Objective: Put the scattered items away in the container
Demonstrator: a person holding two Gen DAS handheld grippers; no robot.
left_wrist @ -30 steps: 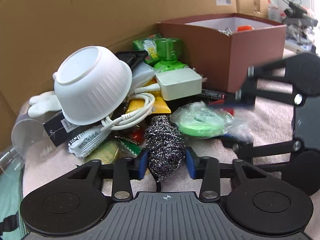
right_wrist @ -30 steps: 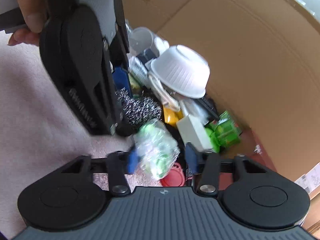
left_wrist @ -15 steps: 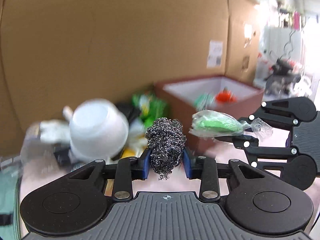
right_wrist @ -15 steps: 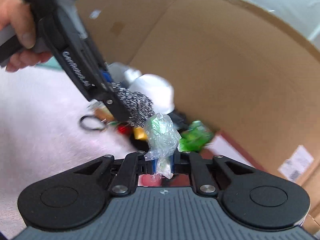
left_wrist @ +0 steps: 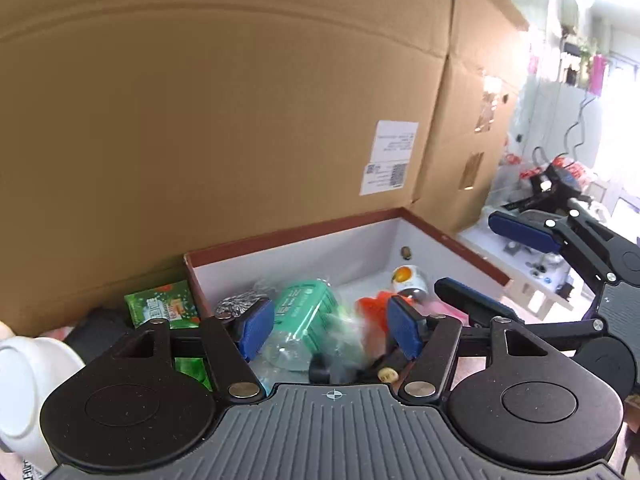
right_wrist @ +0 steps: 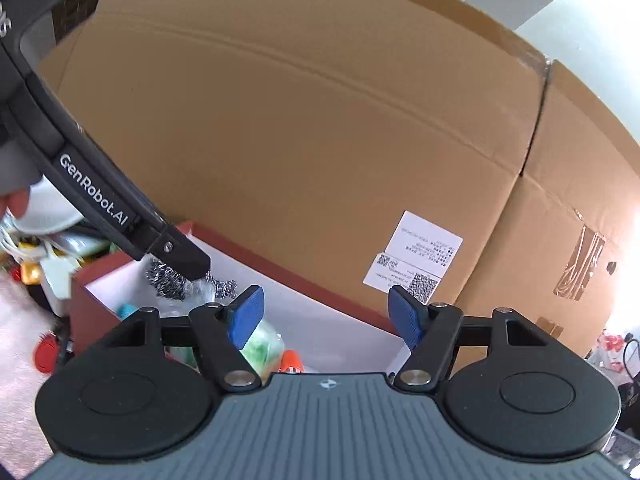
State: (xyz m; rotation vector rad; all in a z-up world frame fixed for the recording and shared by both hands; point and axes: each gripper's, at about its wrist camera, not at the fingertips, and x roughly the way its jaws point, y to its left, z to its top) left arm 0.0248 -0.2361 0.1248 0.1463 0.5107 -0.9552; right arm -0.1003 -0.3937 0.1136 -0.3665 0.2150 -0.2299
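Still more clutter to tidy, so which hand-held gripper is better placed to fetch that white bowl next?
Probably the left hand-held gripper: the white bowl sits at its left side, outside the red box. Its jaws are opening with nothing gripped. The right hand-held gripper is farther from the bowl.

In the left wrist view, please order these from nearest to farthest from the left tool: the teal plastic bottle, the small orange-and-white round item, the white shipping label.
1. Teal plastic bottle, between the opening left tool fingers.
2. Small orange-and-white round item, deeper in the box, to the right.
3. White shipping label, high on the cardboard wall.
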